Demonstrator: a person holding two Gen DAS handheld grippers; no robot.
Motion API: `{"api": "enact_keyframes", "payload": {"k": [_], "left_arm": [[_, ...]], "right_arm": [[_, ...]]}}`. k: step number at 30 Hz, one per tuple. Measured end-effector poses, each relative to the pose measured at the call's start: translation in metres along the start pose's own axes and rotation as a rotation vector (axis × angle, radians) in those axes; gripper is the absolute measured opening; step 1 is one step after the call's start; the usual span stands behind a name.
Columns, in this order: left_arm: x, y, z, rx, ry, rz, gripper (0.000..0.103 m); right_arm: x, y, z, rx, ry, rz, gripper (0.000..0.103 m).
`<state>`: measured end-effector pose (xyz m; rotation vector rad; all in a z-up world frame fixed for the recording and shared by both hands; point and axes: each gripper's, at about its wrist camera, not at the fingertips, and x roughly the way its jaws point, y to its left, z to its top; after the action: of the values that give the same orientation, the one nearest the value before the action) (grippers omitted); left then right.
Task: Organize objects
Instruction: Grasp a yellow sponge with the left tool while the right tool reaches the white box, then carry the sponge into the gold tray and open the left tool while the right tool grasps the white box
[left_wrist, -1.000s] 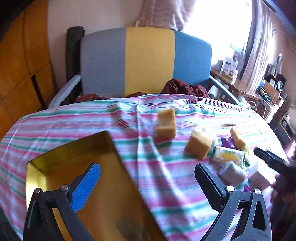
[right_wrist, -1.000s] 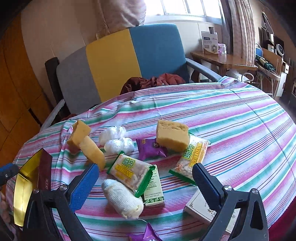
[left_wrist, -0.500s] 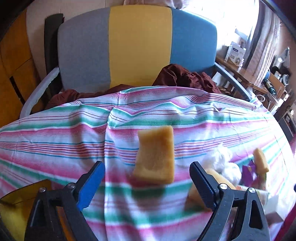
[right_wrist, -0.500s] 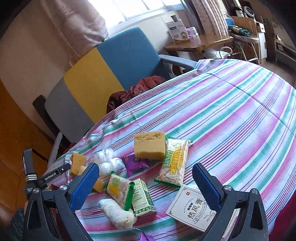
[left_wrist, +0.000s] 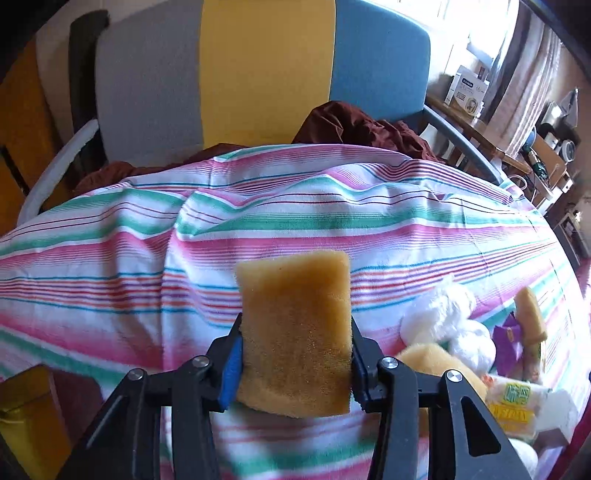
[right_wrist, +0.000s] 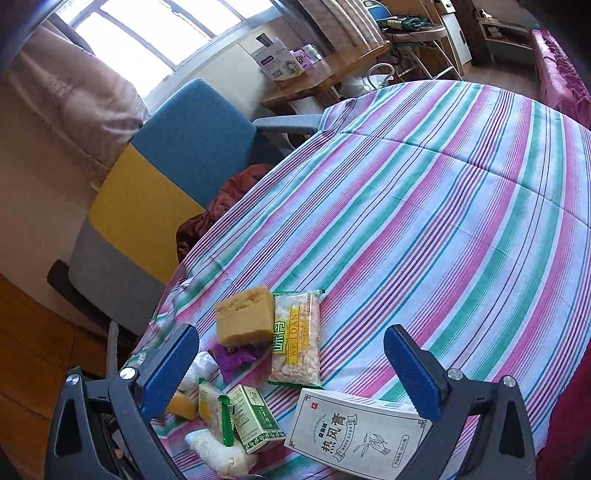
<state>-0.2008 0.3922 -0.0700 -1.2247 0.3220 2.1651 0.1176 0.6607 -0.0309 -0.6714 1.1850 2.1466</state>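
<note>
My left gripper (left_wrist: 295, 354) is shut on a yellow sponge block (left_wrist: 295, 325), squeezed between both pads above the striped tablecloth (left_wrist: 258, 221). To its right lie another sponge (left_wrist: 436, 362), white wrapped balls (left_wrist: 450, 321), a purple packet (left_wrist: 511, 343) and a green-yellow snack pack (left_wrist: 517, 398). My right gripper (right_wrist: 291, 365) is open and empty above a pile: a sponge block (right_wrist: 245, 314), a WEILDAN snack bag (right_wrist: 295, 336), a green carton (right_wrist: 255, 417), a white printed box (right_wrist: 351, 432), a purple packet (right_wrist: 236, 358).
A gold box (left_wrist: 26, 410) sits at the lower left of the left wrist view. A grey, yellow and blue chair (left_wrist: 258, 66) with a dark red cloth (left_wrist: 354, 125) stands behind the table. The round table's edge (right_wrist: 569, 369) drops off at right.
My left gripper moved forward over the sponge block and closed on it. My right gripper tilted and drew back toward the white printed box, staying open.
</note>
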Motion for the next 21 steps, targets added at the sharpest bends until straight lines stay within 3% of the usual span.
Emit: {"api": "enact_keyframes", "payload": {"k": [7,13,17,21], "left_arm": [[-0.070,-0.008,-0.040,0.040,-0.061,-0.051,0.048],[-0.120,-0.006,-0.083,0.026,-0.074,-0.110,0.048],[-0.147,0.004,-0.110,0.014,-0.084,-0.122,0.048],[-0.171,0.019,-0.135,0.018,-0.103,-0.122,0.048]], "right_arm": [[0.018,0.009,-0.010,-0.077,0.100,-0.036,0.102],[0.037,0.018,-0.024,-0.180,0.195,-0.125,0.102],[0.041,0.036,-0.033,-0.354,0.267,-0.177,0.102],[0.039,0.050,-0.044,-0.625,0.365,-0.227,0.102]]}}
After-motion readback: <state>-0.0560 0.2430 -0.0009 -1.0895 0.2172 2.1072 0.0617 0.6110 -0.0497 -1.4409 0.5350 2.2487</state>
